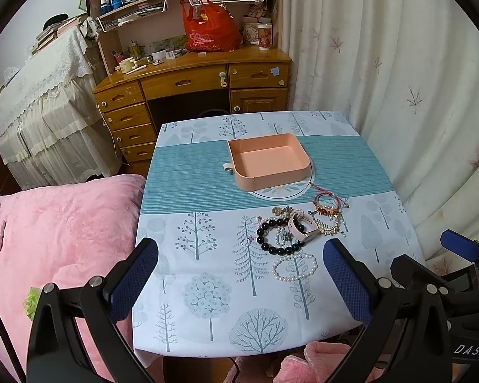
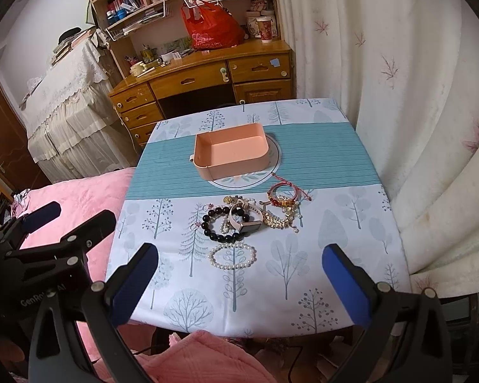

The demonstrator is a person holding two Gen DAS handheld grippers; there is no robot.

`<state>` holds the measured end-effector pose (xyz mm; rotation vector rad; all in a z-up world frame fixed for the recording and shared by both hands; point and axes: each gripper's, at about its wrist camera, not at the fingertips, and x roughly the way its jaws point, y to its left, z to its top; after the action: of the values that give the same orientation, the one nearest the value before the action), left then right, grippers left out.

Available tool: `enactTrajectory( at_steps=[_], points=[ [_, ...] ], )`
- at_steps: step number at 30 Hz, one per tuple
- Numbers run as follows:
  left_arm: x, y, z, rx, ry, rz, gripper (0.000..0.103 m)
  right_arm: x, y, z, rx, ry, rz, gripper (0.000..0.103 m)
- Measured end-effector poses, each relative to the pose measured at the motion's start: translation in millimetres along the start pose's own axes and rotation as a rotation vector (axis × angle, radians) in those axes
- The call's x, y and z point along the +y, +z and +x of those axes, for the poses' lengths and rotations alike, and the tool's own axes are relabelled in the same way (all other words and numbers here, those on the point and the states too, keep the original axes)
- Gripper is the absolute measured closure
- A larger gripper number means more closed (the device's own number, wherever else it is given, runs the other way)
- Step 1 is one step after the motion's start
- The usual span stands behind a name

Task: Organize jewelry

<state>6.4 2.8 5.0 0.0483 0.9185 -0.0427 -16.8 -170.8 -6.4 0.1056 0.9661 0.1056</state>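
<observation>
Nearby, round pearl bracelet (image 2: 232, 256), rectangular smooth tray (image 2: 231, 153).

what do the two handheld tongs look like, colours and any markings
Both are black plastic frames with silver rivets, each ending in two fingers faced with blue textured pads. The left tongs and right tongs look alike. White lettering reading "GenRo..." shows on the left body in the right wrist view, and "DAS" on the right body in the left wrist view. No hands or sleeves are visible.
</observation>
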Motion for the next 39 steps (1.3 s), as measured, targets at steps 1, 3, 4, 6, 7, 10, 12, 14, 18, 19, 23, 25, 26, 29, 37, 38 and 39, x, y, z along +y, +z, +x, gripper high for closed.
enactTrajectory(
  at_steps=[1, 3, 4, 6, 7, 10, 12, 14, 18, 19, 23, 25, 26, 29, 37, 38, 39],
  points=[
    [0, 0, 0, 0.0, 0.001, 0.0, 0.001, 0, 0, 0, 0.0, 0.0, -0.001, 0.0],
    [0, -1, 0, 0.0, -0.001, -0.001, 0.001, -1, 1, 0, 0.001, 0.0, -0.001, 0.0],
    [0, -1, 1, 0.0, -0.001, -0.001, 0.001, -1, 1, -1, 0.002, 0.0, -0.001, 0.0],
    [1, -2, 1, -0.001, -0.001, -0.001, 0.001, -1, 1, 0, 0.001, 0.0, -0.001, 0.0],
    [1, -2, 1, -0.001, -0.001, -0.001, 0.001, 0, 0, 0, 0.001, -0.001, -0.001, 0.0],
    [1, -2, 2, 0.007, 0.005, -0.004, 0.001, 0, 2, 0, 0.003, 0.0, -0.001, 0.0],
    [1, -1, 5, 0.024, 0.01, -0.01, 0.001, 0, 2, 0, 0.004, 0.0, -0.002, 0.0],
    [3, -1, 8, 0.041, 0.003, -0.02, 0.001, 0, 0, 1, 0.006, 0.004, 0.0, 0.0],
    [7, -2, 13, 0.067, -0.009, -0.037, 0.001, -3, 1, 5, 0.023, 0.026, 0.016, 0.0],
    [7, -3, 13, 0.068, -0.009, -0.037, 0.001, -5, 1, 5, 0.025, 0.03, 0.02, 0.0],
    [6, -4, 16, 0.081, -0.02, -0.032, 0.001, -10, 0, 6, 0.026, 0.033, 0.042, 0.0],
    [5, -5, 17, 0.082, -0.016, -0.028, 0.001, -13, -1, 6, 0.023, 0.027, 0.054, 0.0],
    [5, -5, 17, 0.079, -0.014, -0.027, 0.001, -15, 0, 4, 0.016, 0.024, 0.061, 0.0],
    [4, -4, 19, 0.079, -0.015, -0.021, 0.001, -18, 0, 0, -0.006, 0.016, 0.072, 0.0],
    [8, -2, 19, 0.067, -0.051, 0.01, 0.001, -17, 0, -2, -0.072, -0.027, 0.039, 0.0],
    [9, -2, 20, 0.07, -0.057, 0.014, 0.001, -16, 0, -2, -0.08, -0.03, 0.031, 0.0],
    [11, -3, 21, 0.074, -0.066, 0.014, 0.001, -14, 0, -2, -0.088, -0.038, 0.02, 0.0]
  ],
)
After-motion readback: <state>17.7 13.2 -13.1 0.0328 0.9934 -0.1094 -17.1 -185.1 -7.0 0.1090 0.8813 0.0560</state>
